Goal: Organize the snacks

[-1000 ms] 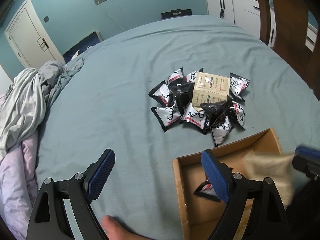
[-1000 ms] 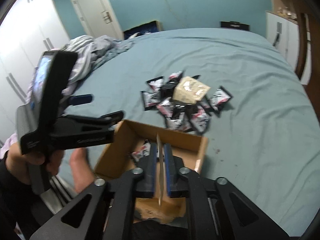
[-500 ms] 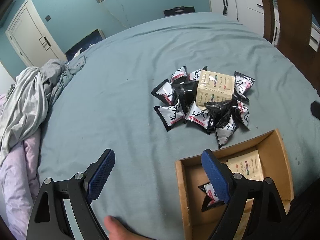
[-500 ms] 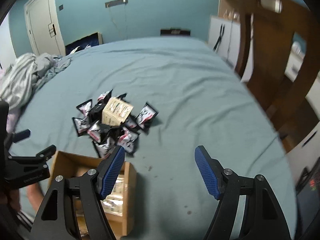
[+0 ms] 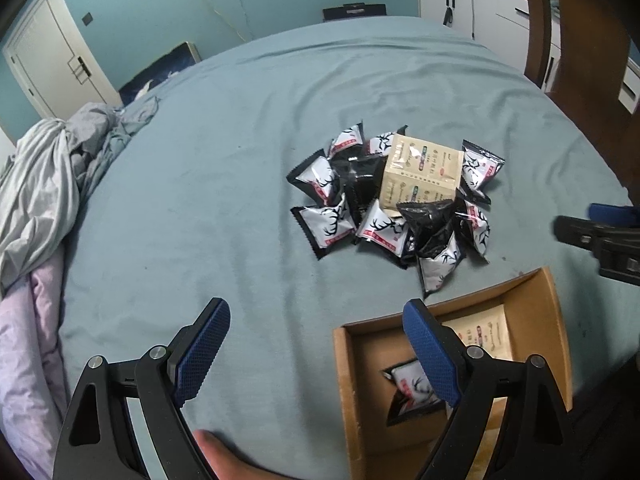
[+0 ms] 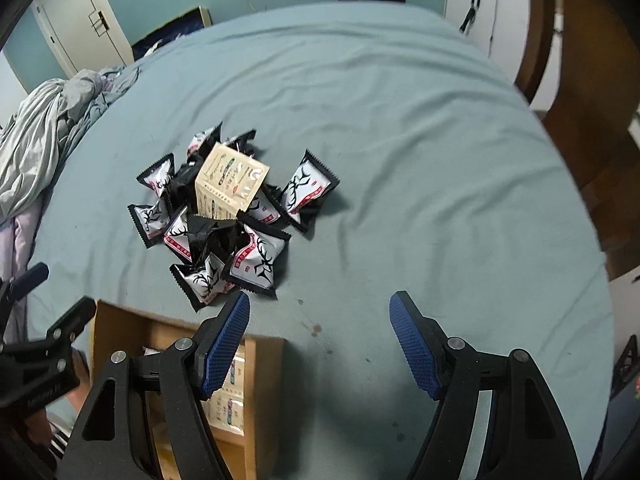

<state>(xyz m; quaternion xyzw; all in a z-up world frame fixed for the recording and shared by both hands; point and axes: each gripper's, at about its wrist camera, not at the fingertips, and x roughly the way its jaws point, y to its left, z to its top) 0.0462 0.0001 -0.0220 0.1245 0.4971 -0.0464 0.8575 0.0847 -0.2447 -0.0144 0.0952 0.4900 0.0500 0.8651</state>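
1. Left gripper (image 5: 316,344): jaws spread wide, nothing between the blue pads; it hangs above the bed sheet (image 5: 224,184), its right-hand finger over the near left corner of the cardboard box (image 5: 344,380).
2. Right gripper (image 6: 320,340): jaws wide apart and empty, poised over bare sheet just right of the box (image 6: 264,360); its left finger overlaps the box's far corner.
3. Cardboard box: open-topped, on the sheet at the near edge, just in front of the snack pile. Inside lie one black-and-white deer-print packet (image 5: 412,392) and a beige sachet (image 5: 490,336).
4. Snack pile (image 5: 392,200): a loose heap of black-edged, deer-print packets in the middle of the bed, overlapping one another; some show only their black reverse.
5. Beige sachet on the pile (image 5: 420,172): lies atop the far part of the heap, printed face up.
6. Crumpled grey bedding (image 5: 44,176): bunched at the left edge of the bed, well apart from the snacks.
7. A fingertip (image 5: 212,444) shows at the lower edge beneath the left gripper.
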